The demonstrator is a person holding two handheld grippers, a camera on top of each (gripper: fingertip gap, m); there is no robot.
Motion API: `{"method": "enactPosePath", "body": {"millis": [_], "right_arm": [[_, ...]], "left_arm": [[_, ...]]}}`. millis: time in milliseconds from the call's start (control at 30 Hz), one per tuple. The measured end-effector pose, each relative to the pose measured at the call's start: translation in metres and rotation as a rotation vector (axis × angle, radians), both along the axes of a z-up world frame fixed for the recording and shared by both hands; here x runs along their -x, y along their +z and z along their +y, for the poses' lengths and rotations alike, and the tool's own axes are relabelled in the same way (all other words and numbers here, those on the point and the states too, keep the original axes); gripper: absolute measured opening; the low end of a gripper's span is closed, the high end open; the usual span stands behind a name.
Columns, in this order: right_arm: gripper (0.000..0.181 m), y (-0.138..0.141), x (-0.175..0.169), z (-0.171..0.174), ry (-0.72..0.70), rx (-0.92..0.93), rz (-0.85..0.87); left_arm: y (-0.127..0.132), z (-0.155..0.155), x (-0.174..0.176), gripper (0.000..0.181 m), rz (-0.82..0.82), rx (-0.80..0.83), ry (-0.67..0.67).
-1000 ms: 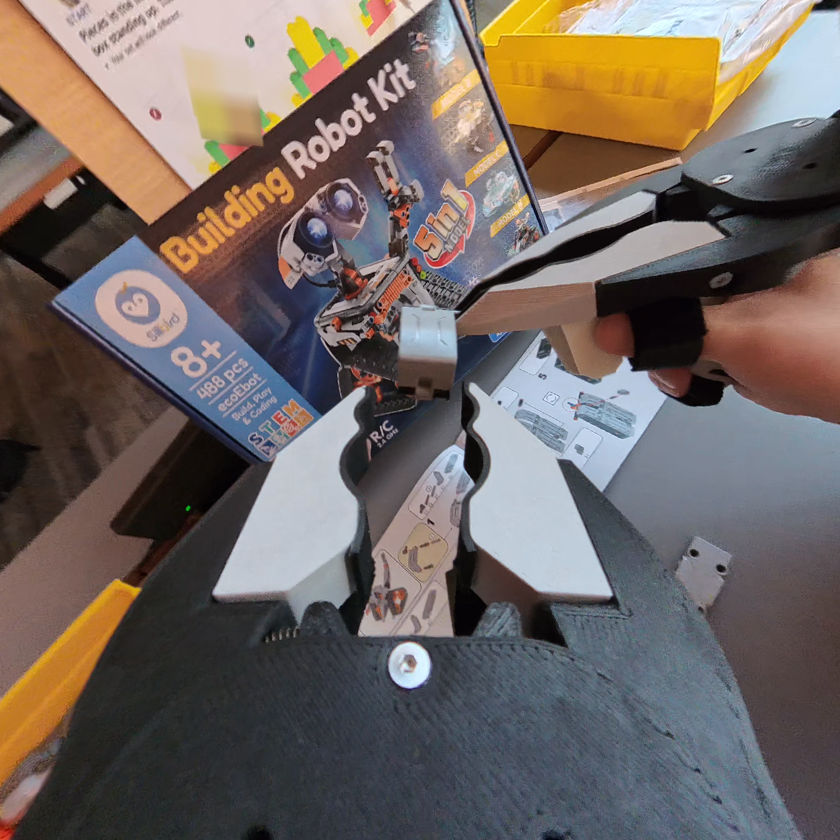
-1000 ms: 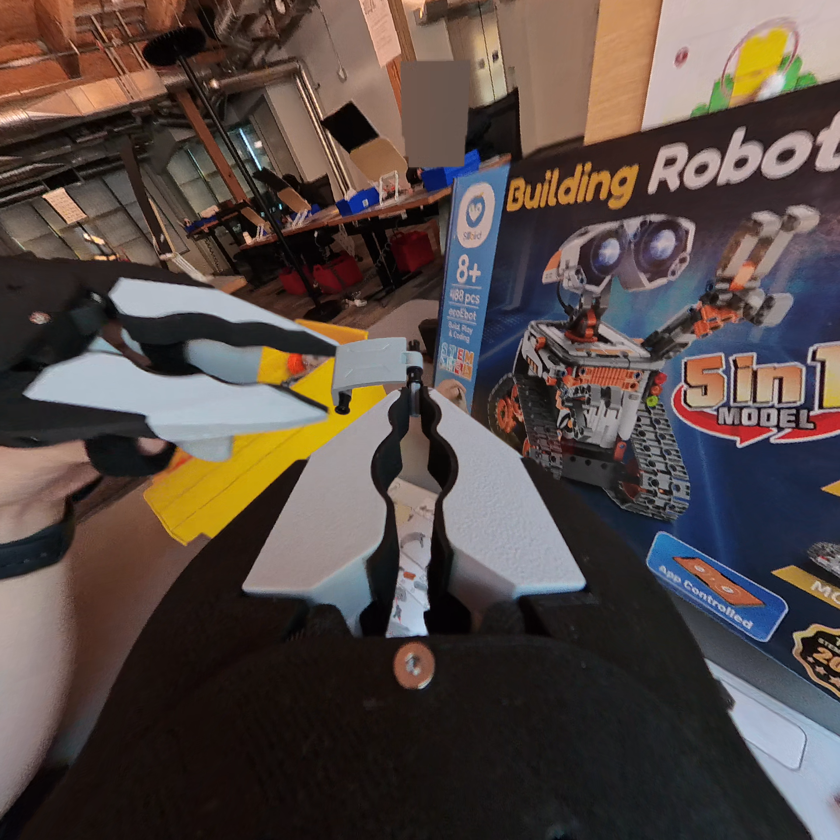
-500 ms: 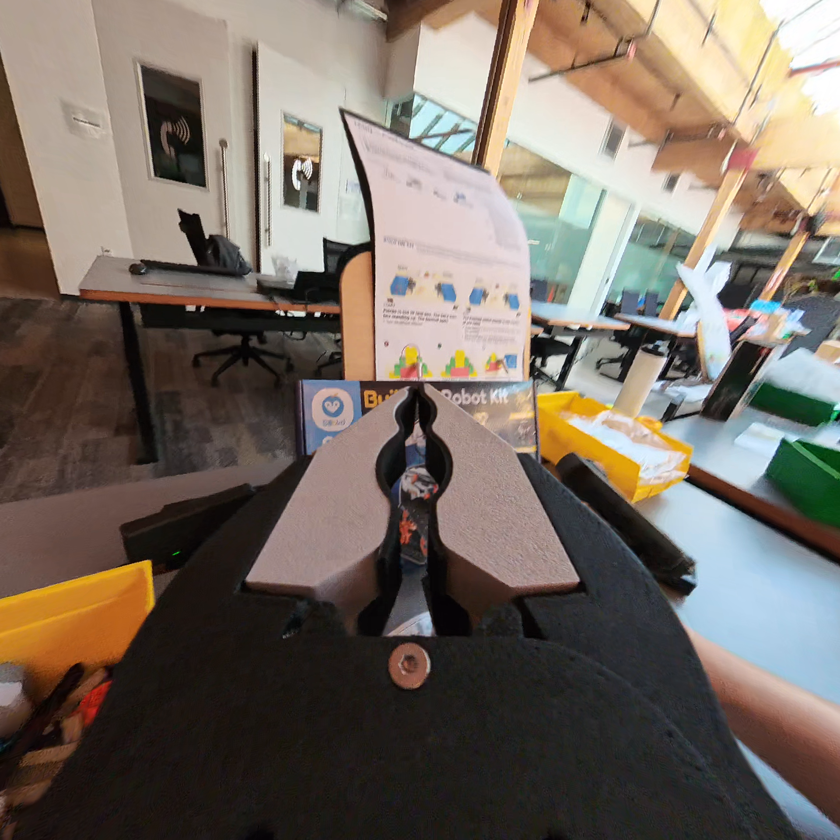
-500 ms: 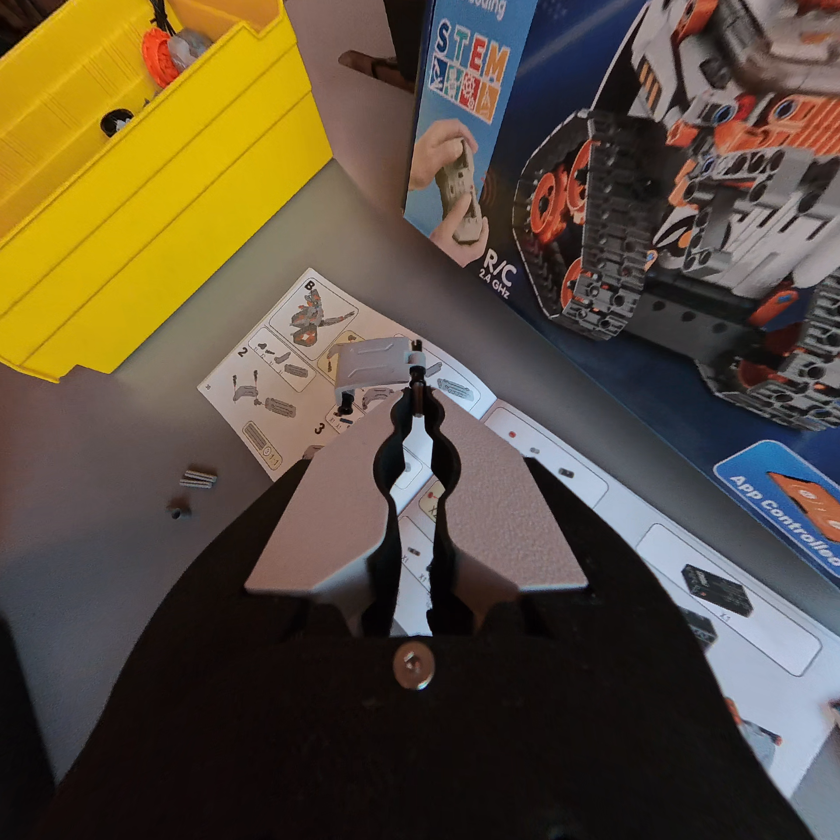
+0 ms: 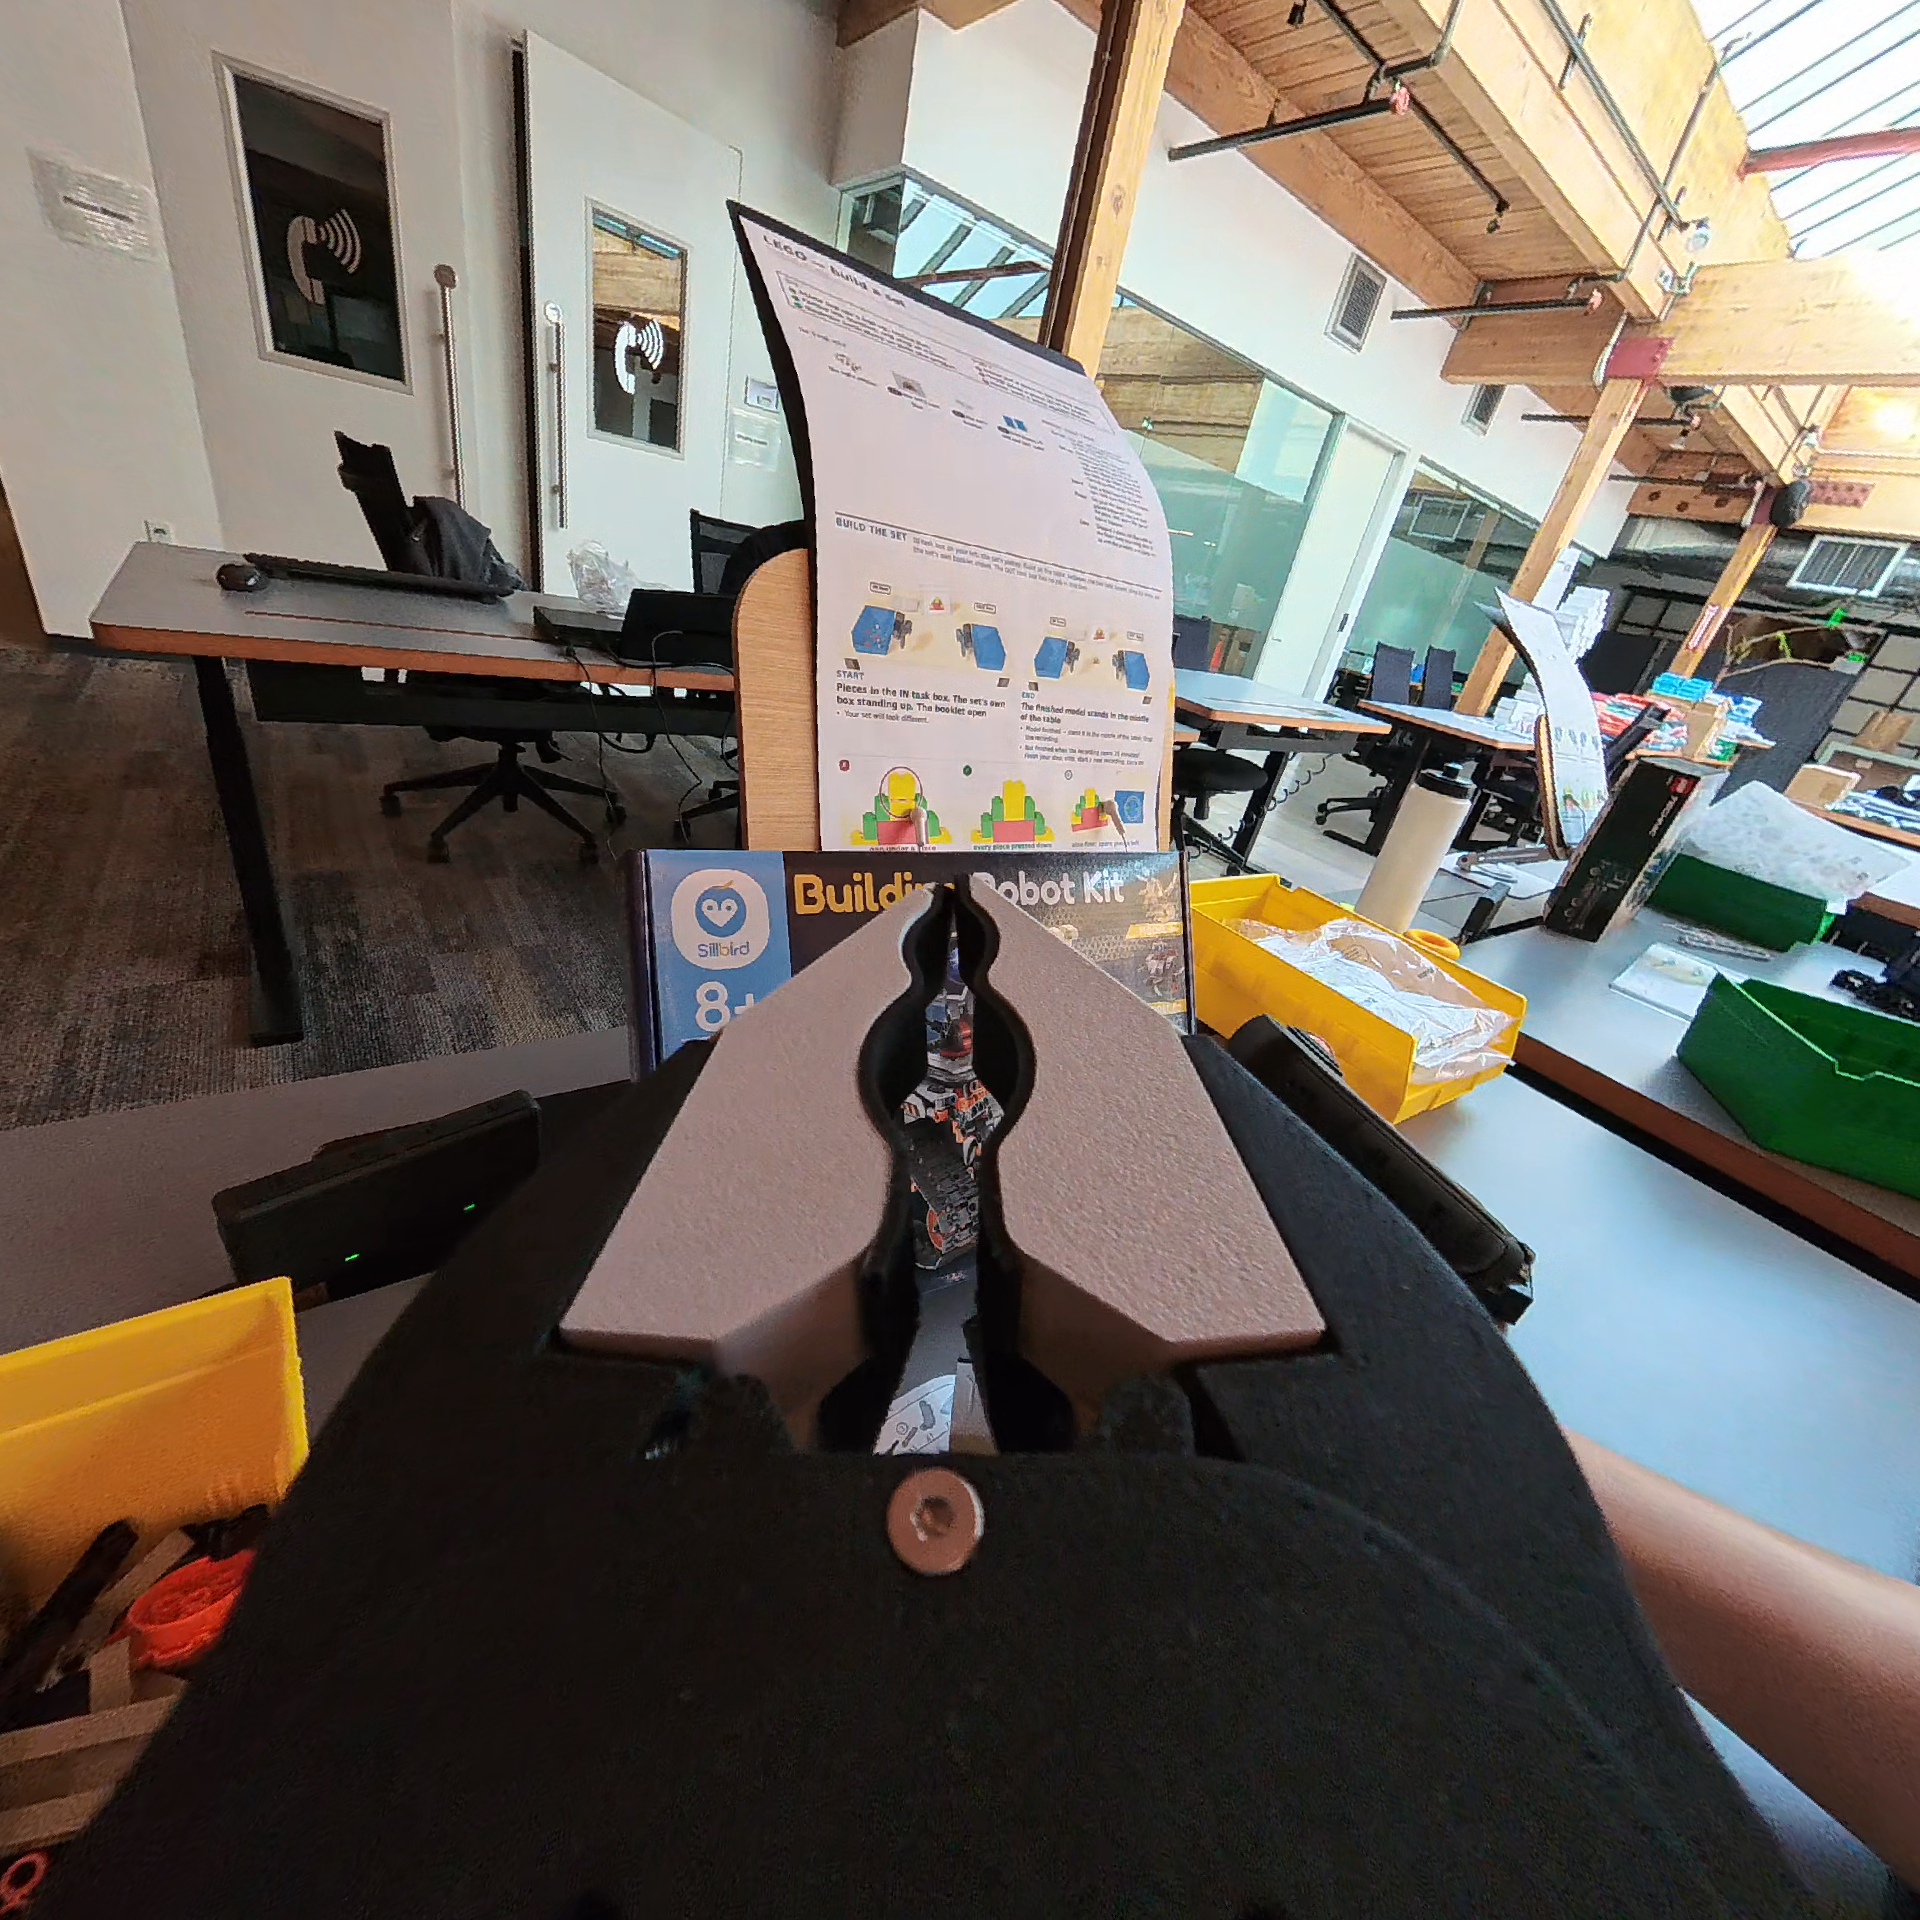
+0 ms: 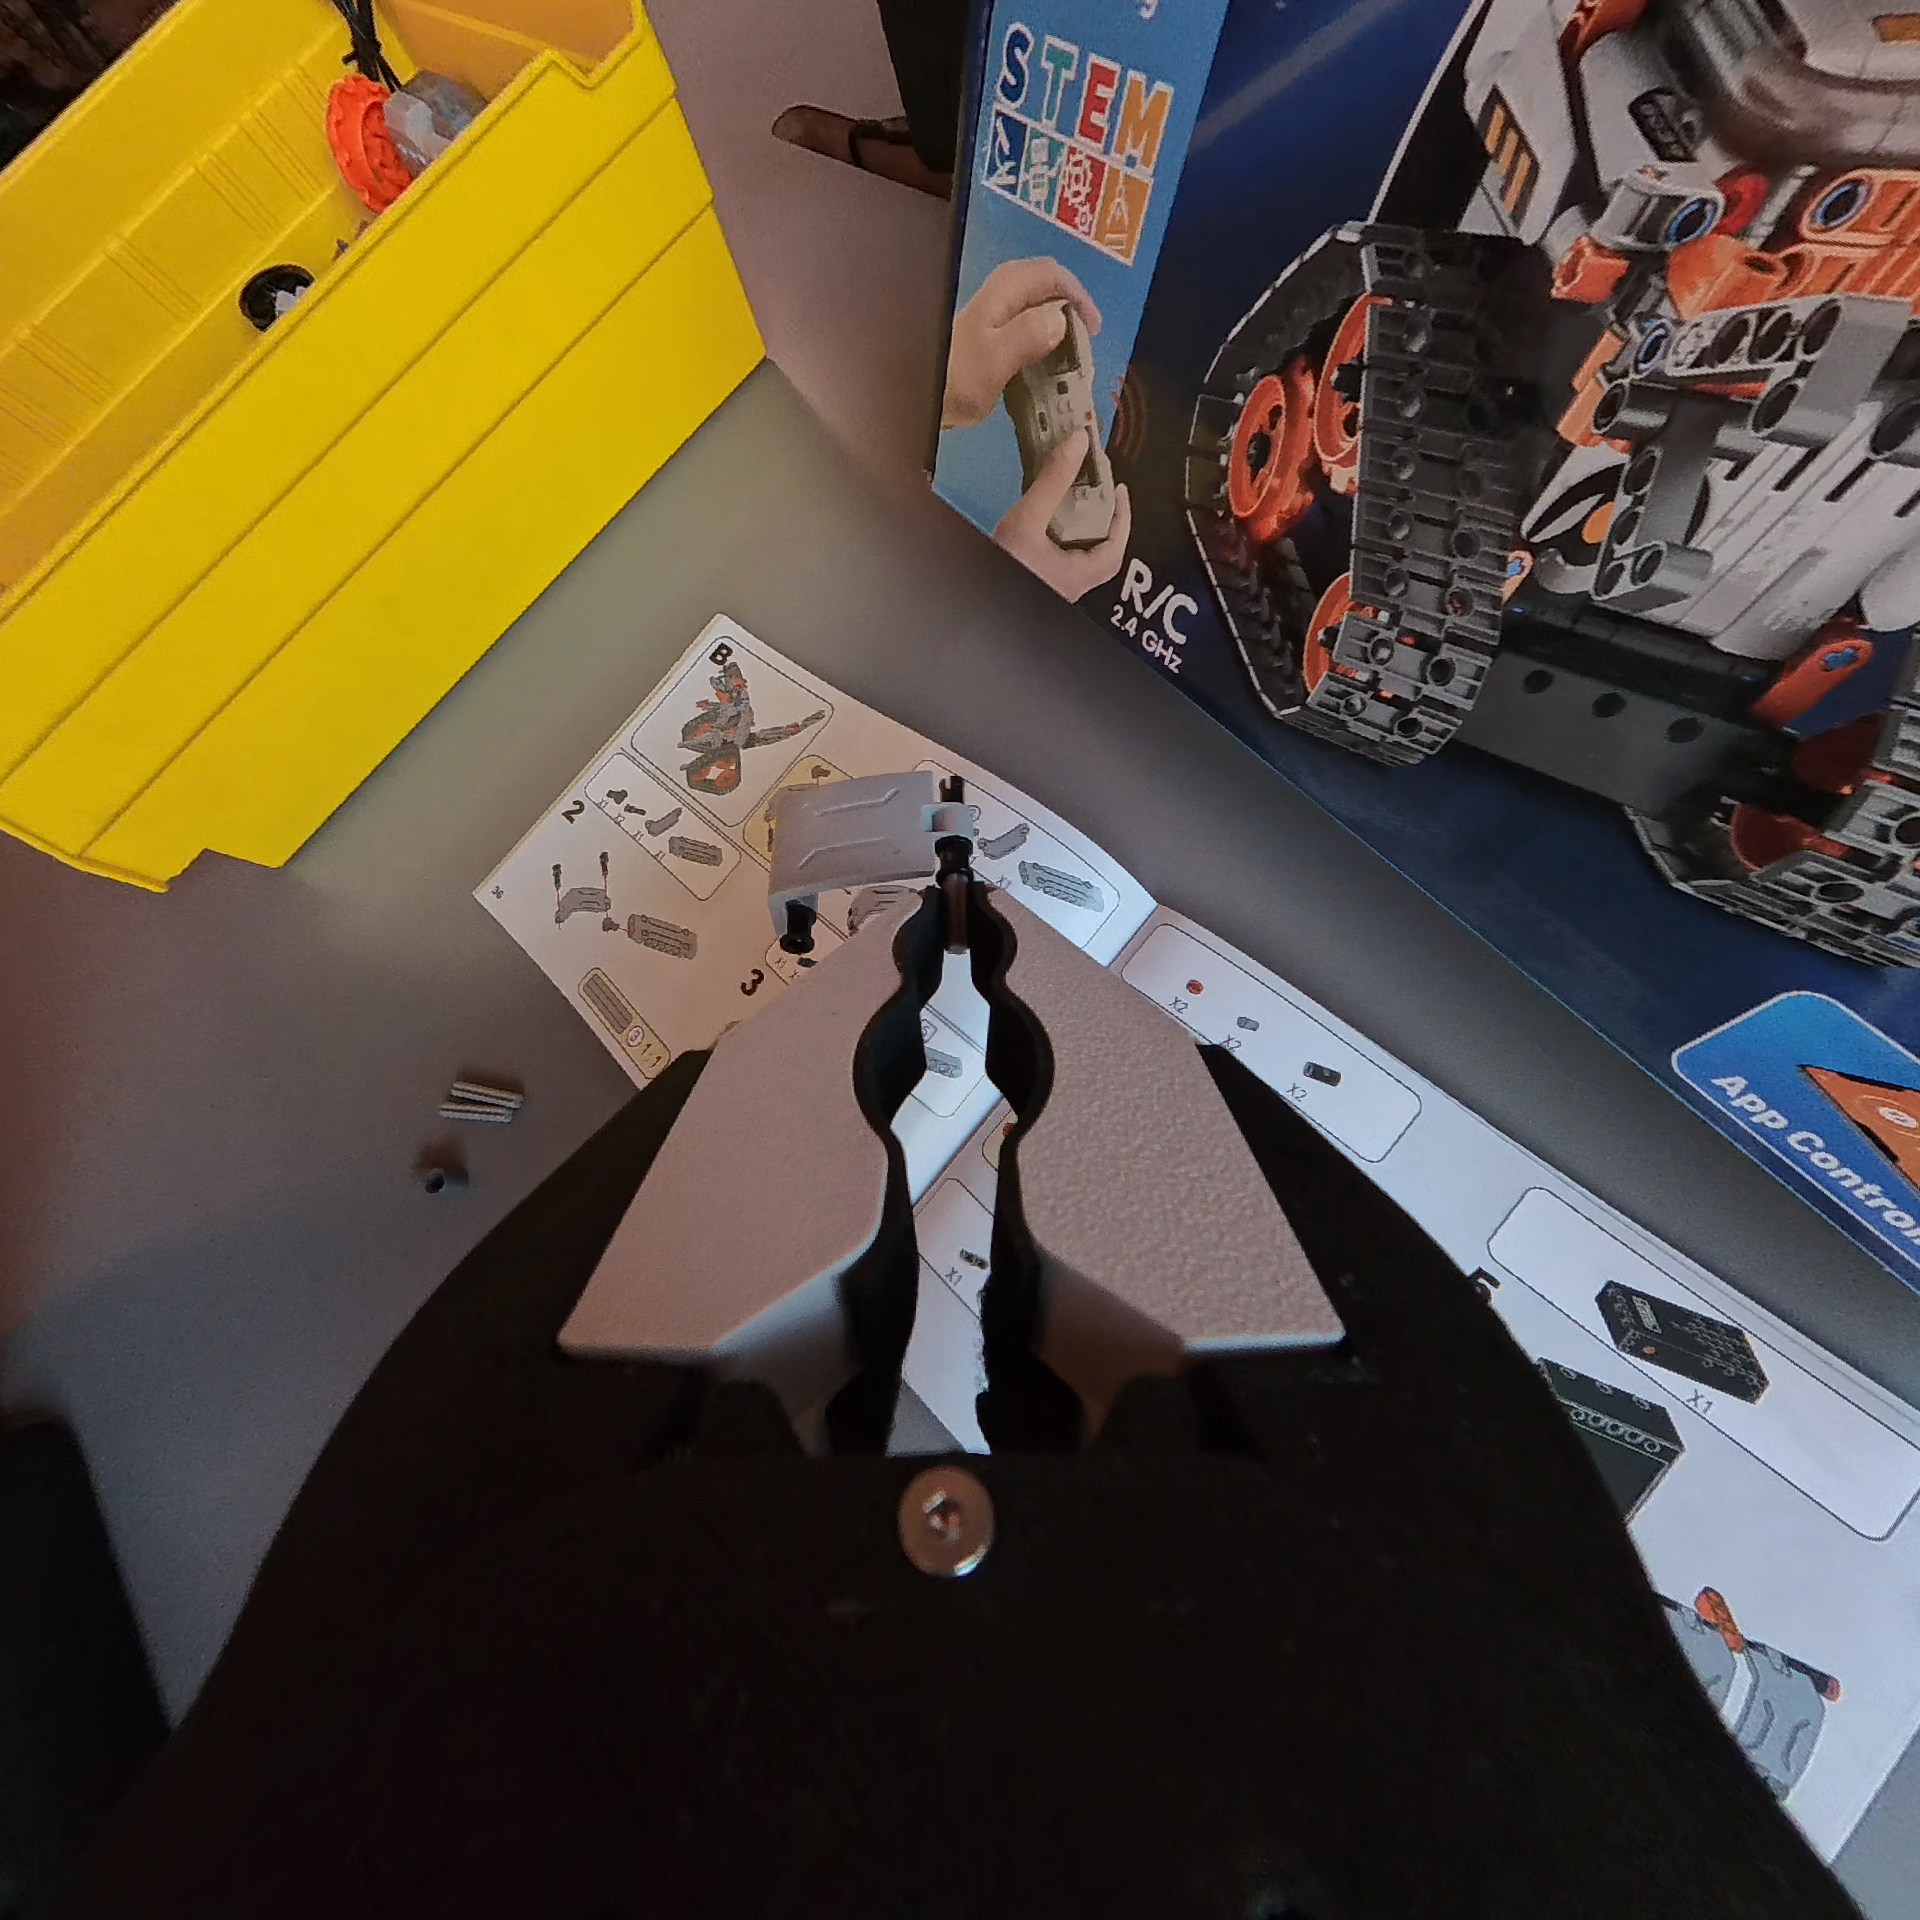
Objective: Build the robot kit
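My right gripper (image 6: 953, 906) is shut on a thin dark axle that carries a light grey curved panel piece (image 6: 854, 838), with a black pin hanging from the panel's underside. It holds this above the open instruction booklet (image 6: 1195, 1049) on the grey table. My left gripper (image 5: 953, 906) is shut and empty, raised and level, pointing at the upright blue robot kit box (image 5: 717, 935). The same box stands at the upper right of the right wrist view (image 6: 1507, 468).
A yellow parts bin (image 6: 312, 436) stands left of the booklet, with loose pieces inside. Two small grey pins (image 6: 480, 1101) and a dark bush (image 6: 445, 1179) lie on the table. Another yellow bin (image 5: 1351, 997), a green tray (image 5: 1808, 1081) and a black device (image 5: 384, 1184) show in the left wrist view. The left gripper's tips are roughly 25 centimeters from the right gripper's.
My left gripper let go of the grey panel, shut, and lifted away to face the room. My right gripper tilted down over the booklet, still holding the axle with the panel.
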State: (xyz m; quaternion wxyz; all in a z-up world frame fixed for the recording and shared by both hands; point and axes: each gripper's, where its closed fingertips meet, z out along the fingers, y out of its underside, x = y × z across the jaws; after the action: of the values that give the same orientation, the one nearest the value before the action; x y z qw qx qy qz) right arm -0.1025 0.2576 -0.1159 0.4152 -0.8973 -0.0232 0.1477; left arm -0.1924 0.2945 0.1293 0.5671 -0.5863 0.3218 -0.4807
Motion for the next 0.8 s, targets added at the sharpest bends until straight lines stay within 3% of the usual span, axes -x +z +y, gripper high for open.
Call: {"method": "enactPosePath", "body": {"millis": [800], "right_arm": [[0.002, 0.020, 0.007, -0.003, 0.020, -0.044, -0.026]], "left_arm": [[-0.005, -0.002, -0.005, 0.000, 0.024, 0.016, -0.031]]}}
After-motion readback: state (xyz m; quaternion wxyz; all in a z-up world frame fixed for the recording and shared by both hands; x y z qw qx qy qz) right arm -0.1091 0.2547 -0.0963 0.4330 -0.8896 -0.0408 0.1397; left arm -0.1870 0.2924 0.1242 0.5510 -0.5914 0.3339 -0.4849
